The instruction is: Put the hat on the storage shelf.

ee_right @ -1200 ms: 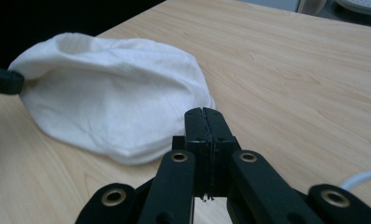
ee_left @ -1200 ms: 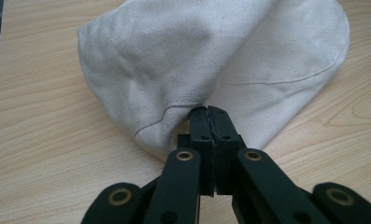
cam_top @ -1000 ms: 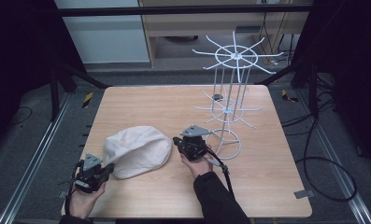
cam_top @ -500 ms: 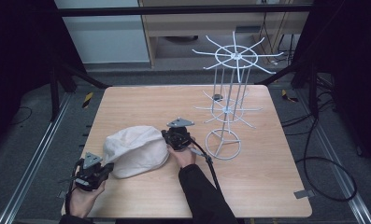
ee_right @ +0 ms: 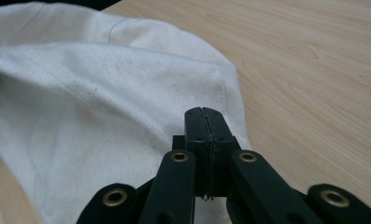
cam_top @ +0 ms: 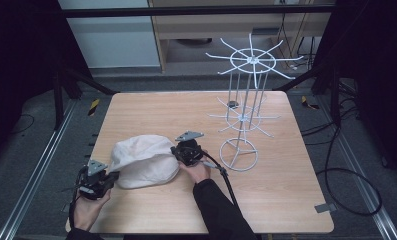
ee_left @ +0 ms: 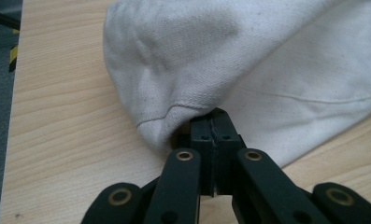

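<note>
A white cloth cap (cam_top: pixel 145 161) lies crumpled on the wooden table (cam_top: pixel 286 200), front left of centre. My left gripper (cam_top: pixel 113 175) sits at its front left edge. In the left gripper view the jaws are shut, and their tips (ee_left: pixel 214 122) are tucked against a fold of the cap (ee_left: pixel 248 60); no fabric shows between them. My right gripper (cam_top: pixel 177 151) is at the cap's right edge. In the right gripper view its jaws (ee_right: pixel 204 114) are shut with nothing between them, hovering just over the cap's hem (ee_right: pixel 80 93).
A white wire display rack (cam_top: pixel 243 100) with a ring base (cam_top: pixel 238 154) stands right of the right gripper, close to its hand. A cable (cam_top: pixel 226 180) trails from the right gripper toward the front edge. Bare table lies to the right and front.
The right gripper has moved left and a little down, from beside the rack's ring base to the cap's right edge. The left gripper has stayed at the cap's front left.
</note>
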The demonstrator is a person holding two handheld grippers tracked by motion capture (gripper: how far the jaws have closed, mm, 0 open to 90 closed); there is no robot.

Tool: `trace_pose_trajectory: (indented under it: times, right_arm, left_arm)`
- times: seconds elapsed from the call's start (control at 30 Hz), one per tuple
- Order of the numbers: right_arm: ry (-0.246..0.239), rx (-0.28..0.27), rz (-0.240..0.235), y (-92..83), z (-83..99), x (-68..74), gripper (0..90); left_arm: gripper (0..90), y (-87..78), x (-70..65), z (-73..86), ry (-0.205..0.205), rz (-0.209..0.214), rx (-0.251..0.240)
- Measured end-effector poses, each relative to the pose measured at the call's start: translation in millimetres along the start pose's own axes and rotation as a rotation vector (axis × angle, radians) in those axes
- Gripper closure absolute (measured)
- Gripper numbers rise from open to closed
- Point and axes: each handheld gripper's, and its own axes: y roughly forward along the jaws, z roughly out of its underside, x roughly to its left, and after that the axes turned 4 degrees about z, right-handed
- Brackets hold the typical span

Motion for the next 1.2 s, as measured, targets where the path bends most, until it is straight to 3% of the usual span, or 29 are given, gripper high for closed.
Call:
trace_pose_trajectory:
  times: [0.1, 0.27, 0.43, 0.73, 1.0, 1.2]
  right_arm:
    - [-0.034, 0.026, -0.006, -2.3, 0.7, 4.5, 90.0]
    - [-0.049, 0.057, -0.027, -5.7, 5.1, 11.5, 90.0]
    - [-0.069, 0.058, -0.044, -9.4, 11.5, 18.7, 90.0]
    - [-0.106, 0.079, -0.087, -14.9, 16.6, 32.4, 90.0]
    - [-0.118, 0.083, -0.123, -18.7, 22.3, 43.4, 90.0]
    - [-0.133, 0.085, -0.163, -18.4, 24.8, 56.7, 90.0]
  left_arm:
    - [89.3, 3.4, 3.0, -2.1, -0.014, -0.002, -0.007]
    - [89.2, 7.6, 6.6, -4.3, -0.017, -0.002, -0.012]
    - [89.3, 13.4, 10.3, -7.7, -0.025, -0.002, -0.013]
    - [89.3, 28.1, 9.5, -19.6, -0.005, -0.019, -0.033]
    - [89.4, 40.8, 8.1, -29.2, -0.015, -0.004, -0.047]
    - [89.4, 44.5, 8.1, -35.5, -0.025, 0.025, -0.088]
